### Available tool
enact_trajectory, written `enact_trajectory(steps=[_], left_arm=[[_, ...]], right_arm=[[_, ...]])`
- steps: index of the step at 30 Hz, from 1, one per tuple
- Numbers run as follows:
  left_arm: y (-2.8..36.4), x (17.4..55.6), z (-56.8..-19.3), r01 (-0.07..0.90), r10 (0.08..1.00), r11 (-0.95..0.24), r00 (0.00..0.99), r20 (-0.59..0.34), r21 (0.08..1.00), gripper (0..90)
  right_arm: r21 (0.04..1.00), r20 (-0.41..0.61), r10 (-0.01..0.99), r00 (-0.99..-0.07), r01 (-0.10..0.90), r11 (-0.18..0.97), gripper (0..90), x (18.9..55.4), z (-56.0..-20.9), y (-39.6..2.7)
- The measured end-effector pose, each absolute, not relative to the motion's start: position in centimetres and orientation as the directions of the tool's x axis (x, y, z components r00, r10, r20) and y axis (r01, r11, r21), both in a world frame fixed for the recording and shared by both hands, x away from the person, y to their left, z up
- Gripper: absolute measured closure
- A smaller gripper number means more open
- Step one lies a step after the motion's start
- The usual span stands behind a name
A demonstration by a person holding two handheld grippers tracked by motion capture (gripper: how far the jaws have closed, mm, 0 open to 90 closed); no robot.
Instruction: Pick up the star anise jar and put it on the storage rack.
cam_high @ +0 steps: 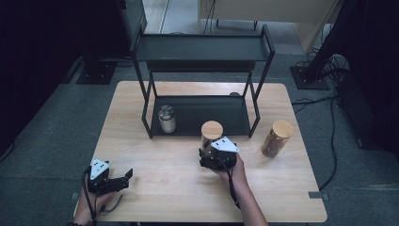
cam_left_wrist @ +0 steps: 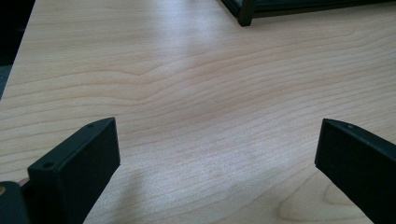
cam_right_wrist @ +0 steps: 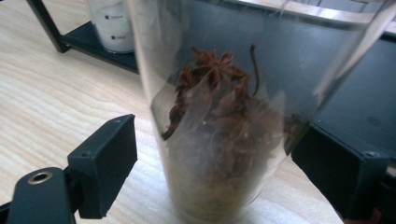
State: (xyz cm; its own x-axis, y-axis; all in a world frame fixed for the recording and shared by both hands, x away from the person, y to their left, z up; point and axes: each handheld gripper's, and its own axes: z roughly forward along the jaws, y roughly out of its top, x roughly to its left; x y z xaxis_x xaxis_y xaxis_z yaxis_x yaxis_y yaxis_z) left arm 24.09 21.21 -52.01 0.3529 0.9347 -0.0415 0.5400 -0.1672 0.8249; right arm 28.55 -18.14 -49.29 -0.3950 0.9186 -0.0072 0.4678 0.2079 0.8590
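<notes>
- Glass jar point(cam_right_wrist: 219, 116) with a round wooden lid stands upright on the table point(cam_high: 169, 197), just in front of the rack's lower shelf; in the right gripper view it holds brown star anise and similar dried pieces
- Right gripper point(cam_high: 212, 151) sits at the jar from the person's side, its grey 3-cornered plate on top and the right hand point(cam_high: 234, 170) behind it
- Its 2 black jaws flank the jar in the right gripper view: the right-hand jaw looks to be at the glass, while a sliver of table shows between the left-hand jaw and the jar wall, so the pads are not yet pinching it
- Left gripper point(cam_high: 123, 178) lies low at the near left of the table, well apart from the jar, held by the left hand point(cam_high: 89, 202)
- Its jaws stand spread wide over bare wood, nothing between them
- Black metal rack point(cam_high: 202, 52) with 2 shelves stands at the far middle of the table
- On its lower shelf, at the left, stands a small jar with a metal lid point(cam_high: 167, 118) and white contents
- Second wooden-lidded jar point(cam_high: 276, 139) with brown contents stands on the table to the right of the rack, apart from both grippers
</notes>
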Motion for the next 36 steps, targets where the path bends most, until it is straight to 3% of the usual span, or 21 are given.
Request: enact_trajectory(steps=[14,36], left_arm=[[21.3,24.1,-52.0,0.544,0.933,-0.165,0.358,-0.049,0.823,0.4],[21.4,24.2,-52.0,0.551,0.929,-0.162,0.364,-0.062,0.819,0.4]], right_arm=[[0.863,-0.002,0.925,-0.38,0.466,0.193,23.6,29.6,-48.2,-17.8],[0.845,-0.002,0.92,-0.393,0.492,0.212,25.0,30.9,-47.5,-17.6]])
